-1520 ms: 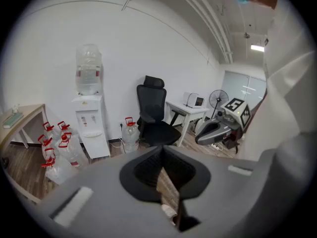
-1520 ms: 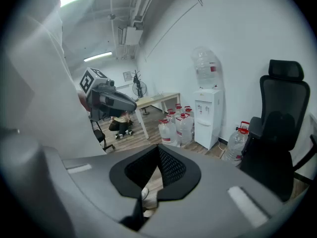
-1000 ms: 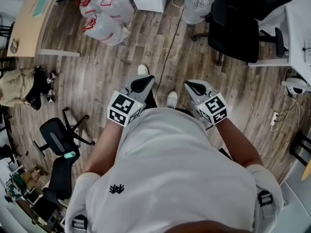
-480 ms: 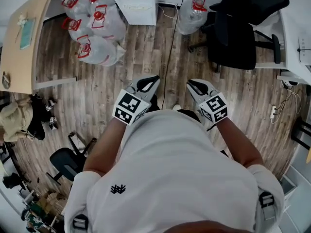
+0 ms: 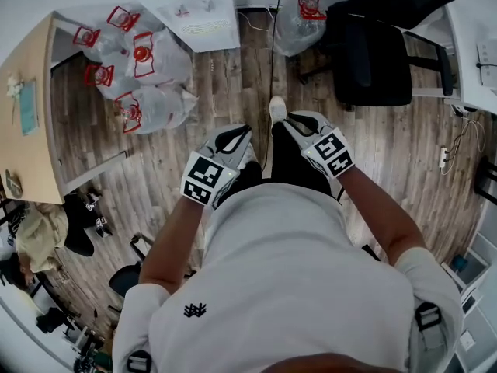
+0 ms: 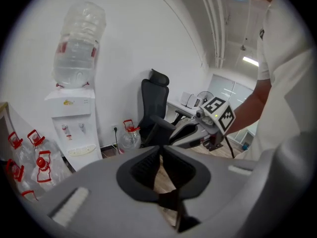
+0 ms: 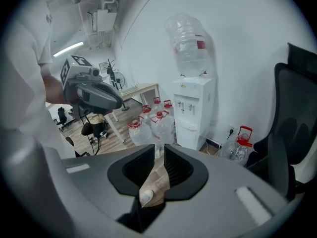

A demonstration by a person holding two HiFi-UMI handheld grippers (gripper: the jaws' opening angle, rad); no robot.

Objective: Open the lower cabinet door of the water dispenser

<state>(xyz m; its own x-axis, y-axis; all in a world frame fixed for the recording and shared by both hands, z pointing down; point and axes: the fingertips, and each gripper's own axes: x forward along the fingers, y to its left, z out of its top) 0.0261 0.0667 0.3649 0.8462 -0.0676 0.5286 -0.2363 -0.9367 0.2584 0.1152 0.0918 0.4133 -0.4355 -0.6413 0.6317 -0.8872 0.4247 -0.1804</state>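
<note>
The white water dispenser (image 5: 190, 10) stands against the far wall with a clear bottle (image 6: 79, 43) upside down on top. It also shows in the left gripper view (image 6: 74, 128) and the right gripper view (image 7: 193, 113); the gripper bodies hide its lowest part there. Both grippers are held in the air in front of the person, well short of the dispenser. My left gripper (image 5: 245, 129) has its jaws together on nothing. My right gripper (image 5: 286, 120) has a narrow gap between its jaws, which are opening, with only floor behind them.
Several red-capped water jugs (image 5: 136, 68) lie left of the dispenser and one jug (image 5: 299, 10) stands to its right. A black office chair (image 5: 373, 53) is at the right. A wooden table (image 5: 31, 130) lines the left side. A black cable (image 5: 272, 53) runs across the floor.
The person has walked toward the dispenser. Both grippers moved forward, and the dispenser and jugs now sit lower and larger in the head view.
</note>
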